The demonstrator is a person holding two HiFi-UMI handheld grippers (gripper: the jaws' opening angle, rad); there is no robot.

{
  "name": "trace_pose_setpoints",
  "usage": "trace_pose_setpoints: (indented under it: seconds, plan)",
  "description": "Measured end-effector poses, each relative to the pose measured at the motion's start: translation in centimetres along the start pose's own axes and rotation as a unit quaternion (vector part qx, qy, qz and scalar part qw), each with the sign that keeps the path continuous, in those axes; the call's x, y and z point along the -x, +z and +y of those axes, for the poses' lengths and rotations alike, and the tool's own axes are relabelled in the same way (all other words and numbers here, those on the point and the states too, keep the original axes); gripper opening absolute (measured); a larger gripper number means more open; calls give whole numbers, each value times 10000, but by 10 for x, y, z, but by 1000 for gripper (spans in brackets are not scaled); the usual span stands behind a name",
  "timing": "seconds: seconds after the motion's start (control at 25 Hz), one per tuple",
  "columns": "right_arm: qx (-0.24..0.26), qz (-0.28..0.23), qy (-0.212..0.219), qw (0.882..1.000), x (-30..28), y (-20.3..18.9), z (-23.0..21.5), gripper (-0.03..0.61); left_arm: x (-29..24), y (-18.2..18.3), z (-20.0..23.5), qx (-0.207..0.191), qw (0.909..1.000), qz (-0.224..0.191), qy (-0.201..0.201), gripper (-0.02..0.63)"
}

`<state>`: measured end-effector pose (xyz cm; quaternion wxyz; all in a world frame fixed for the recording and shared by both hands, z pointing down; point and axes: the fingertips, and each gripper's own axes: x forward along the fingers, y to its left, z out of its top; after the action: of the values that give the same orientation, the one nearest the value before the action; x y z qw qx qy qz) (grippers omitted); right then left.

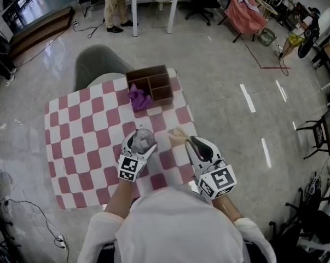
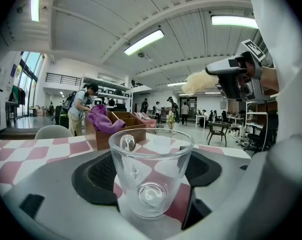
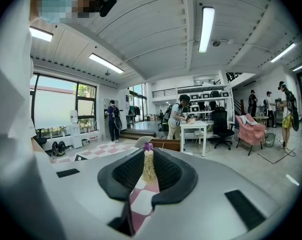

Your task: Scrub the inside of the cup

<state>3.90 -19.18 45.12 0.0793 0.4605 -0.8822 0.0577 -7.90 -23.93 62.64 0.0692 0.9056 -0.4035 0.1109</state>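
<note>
Clear glass cup (image 2: 152, 159): upright, near side of brown wooden divided box (image 1: 152, 84), gripped across its walls by left gripper (image 2: 149, 176), jaws part open. Pale fibre brush (image 1: 177, 135): beside cup, pinched in near-closed right gripper (image 3: 149, 176). Step, likely: pre-scrub. Next: bristles into mouth.

Clear glass cup (image 2: 151, 171), empty and upright, clamped in the left claw (image 1: 140, 141) over the desk's (image 1: 77, 147) near side. Pale, fluffy brush (image 1: 176, 135) pinched in the right claw (image 1: 188, 142), just right of the cup, clear of its rim.
</note>
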Motion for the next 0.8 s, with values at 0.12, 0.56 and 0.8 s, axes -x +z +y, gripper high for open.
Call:
trace_pose_setpoints:
  seconds: [0.12,0.56,0.8]
  plan:
    - [26,12,25,10000,0,0,2,71,0,0,0,20,10000,-10,-4,377]
    - [83,10,78,9999,3,4,7,71,0,-1,0,-49,10000,41,9,376]
    - [78,-49,113,9999,6,8,9,71,2,-4,-2,-80,9995,295,21,376]
